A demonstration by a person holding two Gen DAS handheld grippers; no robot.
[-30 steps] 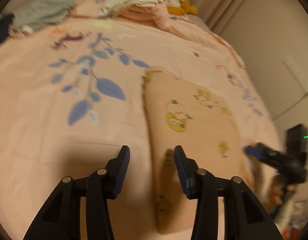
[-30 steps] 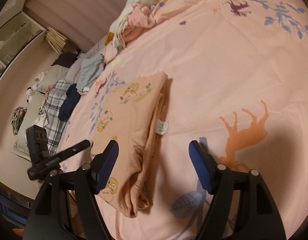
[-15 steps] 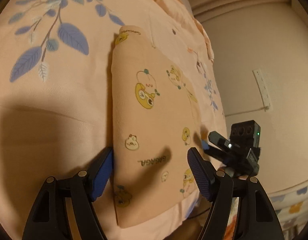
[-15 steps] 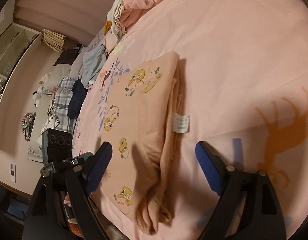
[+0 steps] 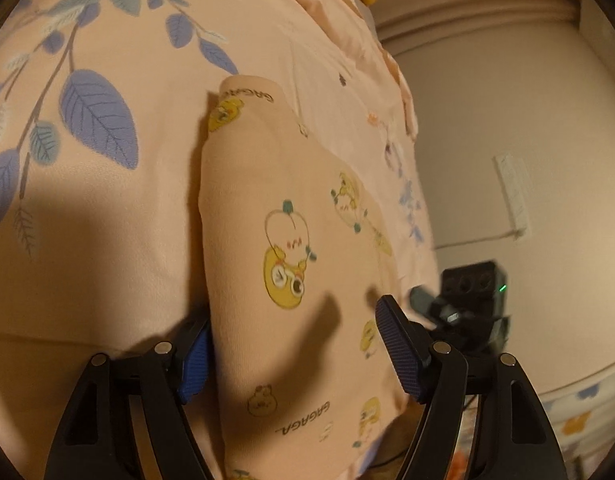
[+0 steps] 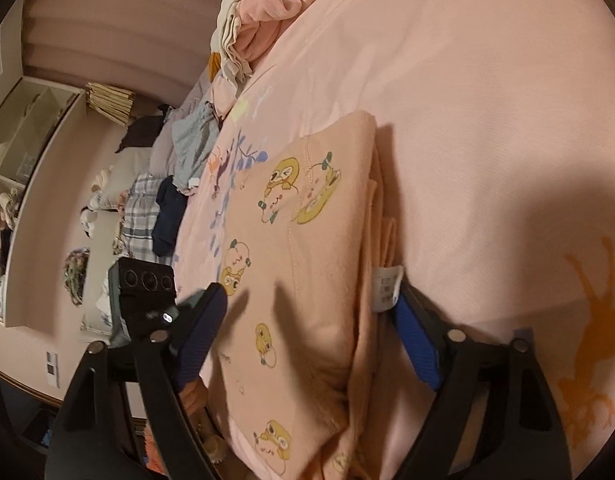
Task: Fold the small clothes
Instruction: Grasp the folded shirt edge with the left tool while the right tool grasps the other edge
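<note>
Left wrist view: folded peach garment (image 5: 303, 280) with cartoon prints lies flat on the bed (image 5: 107, 240), near its edge. My left tool (image 5: 291, 352) is spread wide, one finger each side of the fold; left pad partly hidden behind the cloth. My right tool (image 6: 307, 332) likewise released, straddling the garment's layered edge by the white care label (image 6: 387, 288). Pink sheet, leaf print. Clothes pile (image 6: 251, 36) at the far end. Shelving (image 6: 15, 168) dim, contents unclear.
</note>
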